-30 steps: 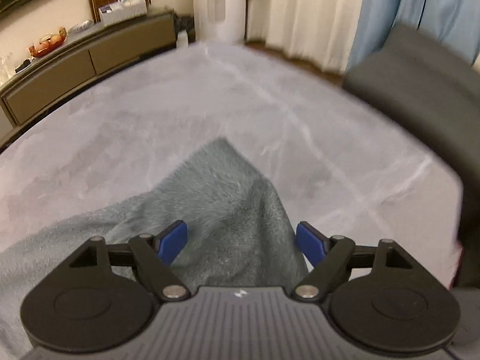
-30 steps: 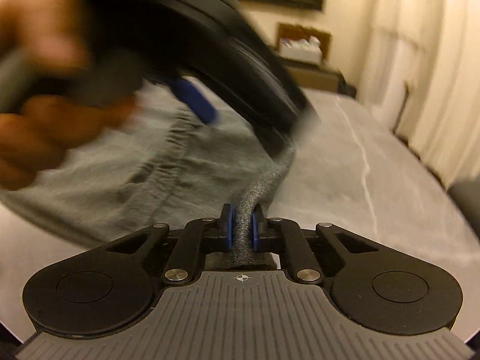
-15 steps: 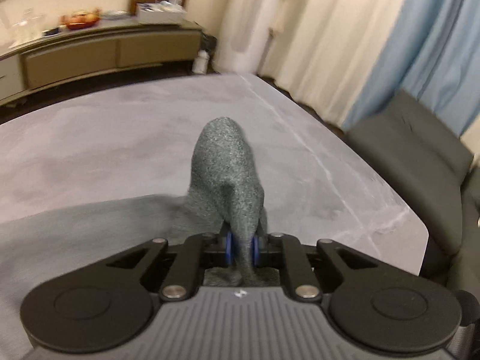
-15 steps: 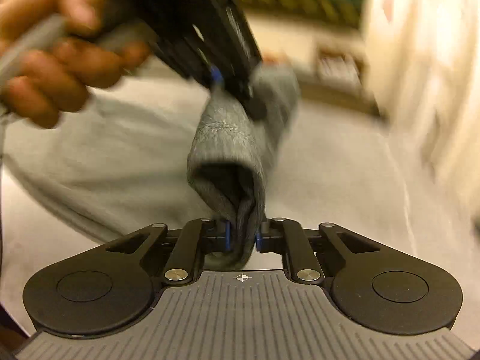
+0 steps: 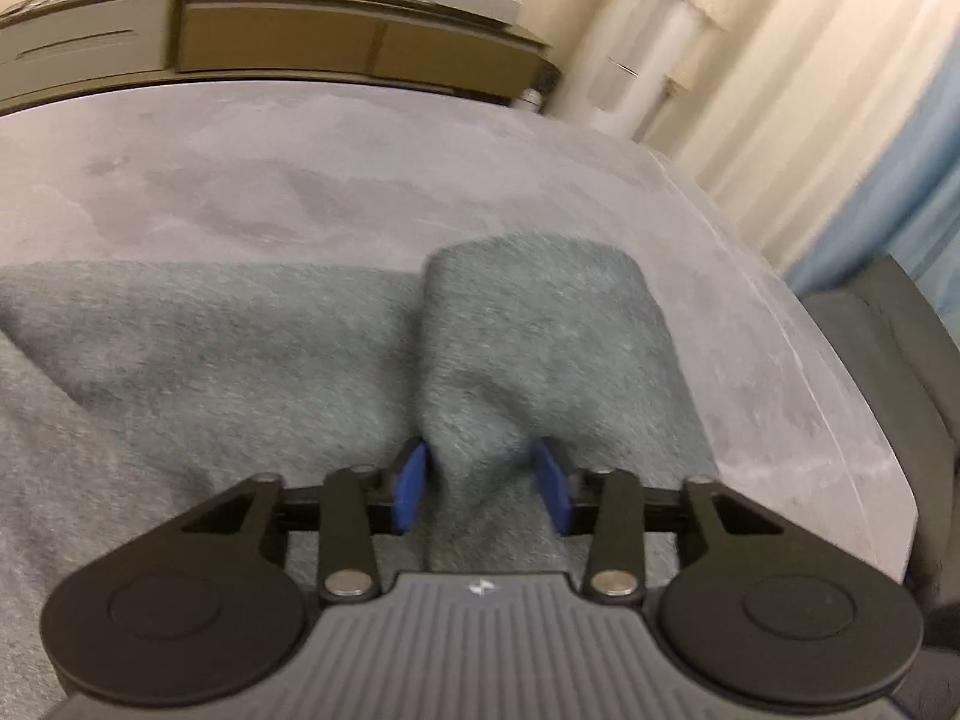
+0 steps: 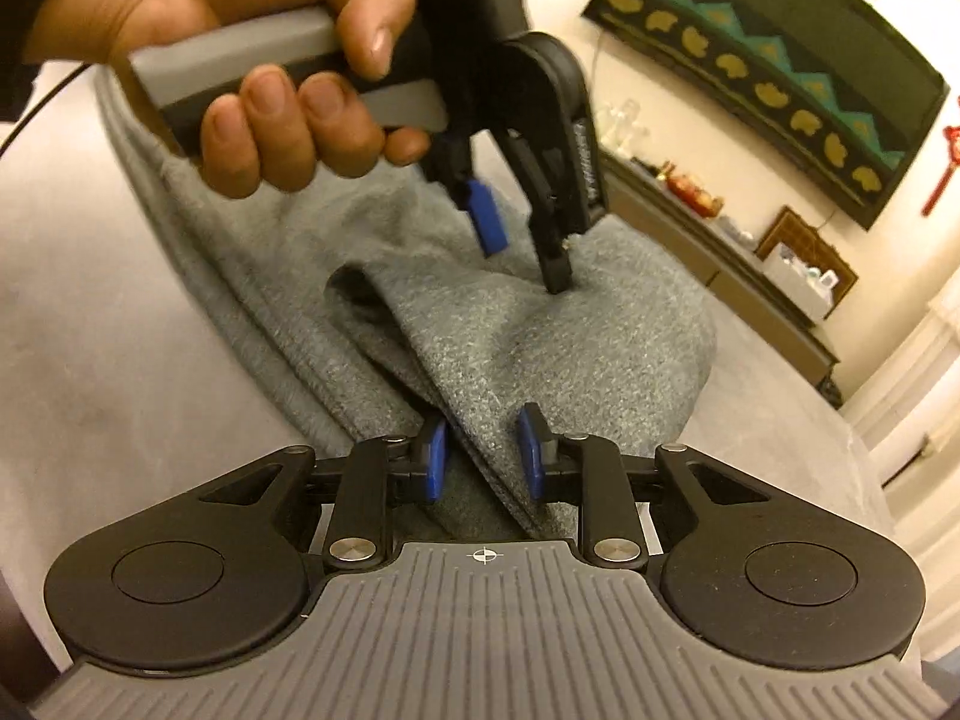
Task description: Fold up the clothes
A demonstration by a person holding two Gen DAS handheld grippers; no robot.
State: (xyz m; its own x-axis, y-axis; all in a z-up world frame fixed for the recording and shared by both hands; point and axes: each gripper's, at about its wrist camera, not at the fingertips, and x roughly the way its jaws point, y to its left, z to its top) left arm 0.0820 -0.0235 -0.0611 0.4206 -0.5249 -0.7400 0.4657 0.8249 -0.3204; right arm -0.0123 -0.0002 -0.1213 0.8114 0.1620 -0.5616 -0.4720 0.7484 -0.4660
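Note:
A grey fleece garment [image 5: 240, 360] lies on the pale grey tabletop [image 5: 300, 180], with one part folded over into a rounded hump [image 5: 540, 312]. My left gripper [image 5: 480, 492] is opening, and the fold's edge sits loosely between its blue pads. In the right wrist view the garment [image 6: 570, 348] lies doubled over. There a person's hand [image 6: 288, 120] holds the left gripper [image 6: 525, 264] just above the fold, jaws apart. My right gripper [image 6: 482, 462] is also opening, with the near edge of the fold running between its pads, which do not press it.
A long sideboard [image 5: 270, 54] with small items stands beyond the table's far edge. Cream curtains [image 5: 750, 120] hang at the right, and a dark sofa [image 5: 888, 372] sits past the table's right edge. A dark wall hanging [image 6: 780, 60] is above the sideboard.
Both grippers carried the pinched cloth across and down onto the rest of the garment, making a fold. Their jaws, shut on the cloth half a second ago, now stand apart.

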